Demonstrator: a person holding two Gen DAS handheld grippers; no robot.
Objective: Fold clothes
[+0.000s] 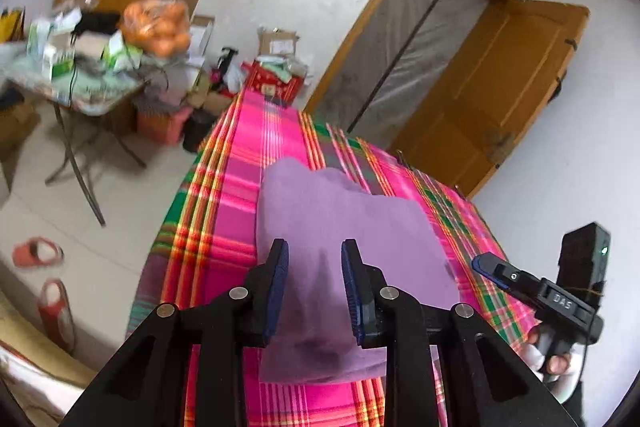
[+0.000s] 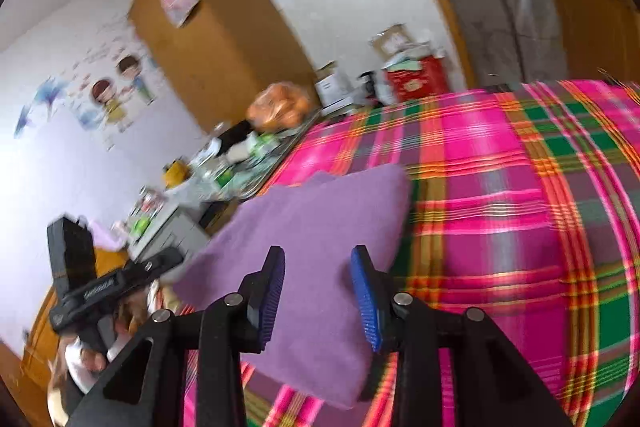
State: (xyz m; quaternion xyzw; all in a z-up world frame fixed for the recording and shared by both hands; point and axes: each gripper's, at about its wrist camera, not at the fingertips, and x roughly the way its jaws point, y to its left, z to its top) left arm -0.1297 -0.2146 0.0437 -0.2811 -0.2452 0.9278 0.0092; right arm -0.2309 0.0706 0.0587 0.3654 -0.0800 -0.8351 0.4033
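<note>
Left wrist view looks down on a folded purple garment (image 1: pixel 340 227) lying on the bed's pink, green and orange plaid sheet (image 1: pixel 240 155). My left gripper (image 1: pixel 314 291) hangs over the near part of the cloth with its blue-padded jaws spread apart; purple fabric shows in the gap, but the pads do not press on it. At the right edge of this view my right hand (image 1: pixel 556 359) holds the right gripper (image 1: pixel 486 265) by its black handle, beside the garment's edge.

From the right wrist view, the right gripper (image 2: pixel 318 299) also stands with its jaws parted over the garment (image 2: pixel 304 227), nothing pinched between the pads. The cloth's near corner lies below the right pad, and the plaid sheet (image 2: pixel 500 187) stretches away to the right. My left hand (image 2: pixel 92 355) and the left gripper (image 2: pixel 160 259) appear at the left edge, somewhat blurred.

Beyond the bed stand a cluttered table (image 1: pixel 80 87) bearing a bag of oranges (image 1: pixel 156 27), a wooden door (image 1: pixel 492 87), and slippers (image 1: pixel 40 253) on the floor.
</note>
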